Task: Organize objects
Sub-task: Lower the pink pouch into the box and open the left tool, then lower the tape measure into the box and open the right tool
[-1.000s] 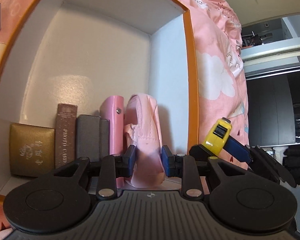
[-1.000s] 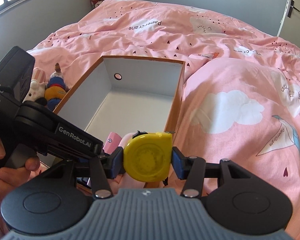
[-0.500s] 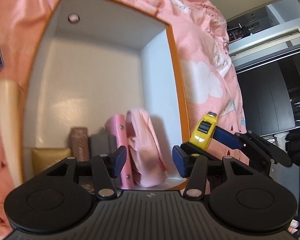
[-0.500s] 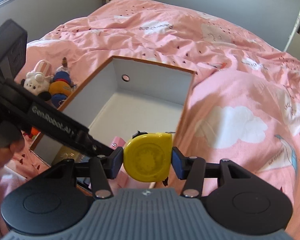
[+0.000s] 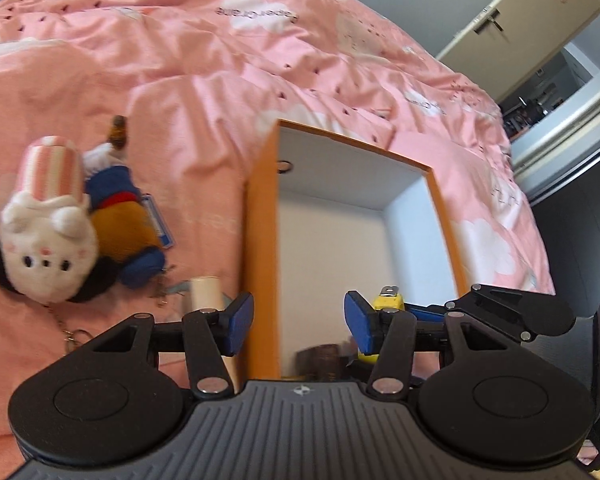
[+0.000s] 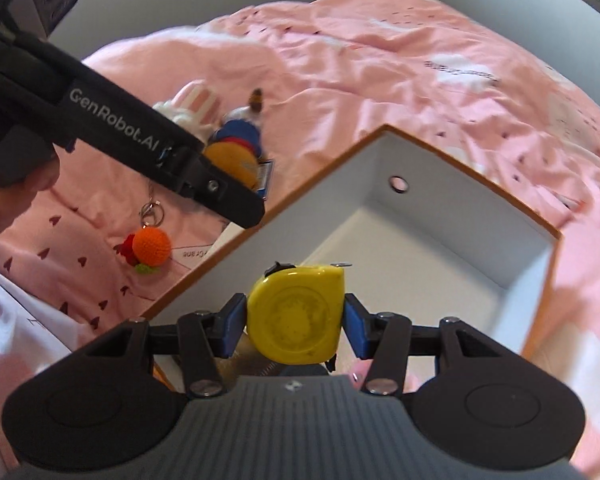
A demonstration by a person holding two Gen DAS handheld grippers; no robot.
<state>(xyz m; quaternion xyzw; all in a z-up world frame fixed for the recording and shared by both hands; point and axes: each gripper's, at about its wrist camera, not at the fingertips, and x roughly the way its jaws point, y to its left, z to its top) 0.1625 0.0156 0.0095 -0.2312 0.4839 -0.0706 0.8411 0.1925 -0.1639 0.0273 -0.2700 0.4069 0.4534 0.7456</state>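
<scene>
An orange-rimmed box with a white inside (image 5: 260,216) (image 6: 440,220) lies on the pink bedspread. My right gripper (image 6: 295,326) is shut on a yellow tape measure (image 6: 296,320) and holds it over the box's near end; it also shows in the left wrist view (image 5: 386,298). My left gripper (image 5: 298,320) is open and empty, raised over the box's left wall. In the right wrist view the left gripper's arm (image 6: 140,144) crosses the upper left. Small books (image 5: 324,362) stand at the box's near end.
Left of the box lie a white bunny plush (image 5: 46,240) (image 6: 196,98), a blue and orange plush (image 5: 122,216) (image 6: 236,156), a cream tube (image 5: 206,292) and an orange crochet keychain (image 6: 152,246). A door and dark wardrobe stand at the far right.
My left gripper has let go of the pink pouch, opened wide, and risen up and left out of the box. My right gripper has moved left over the box with the tape measure.
</scene>
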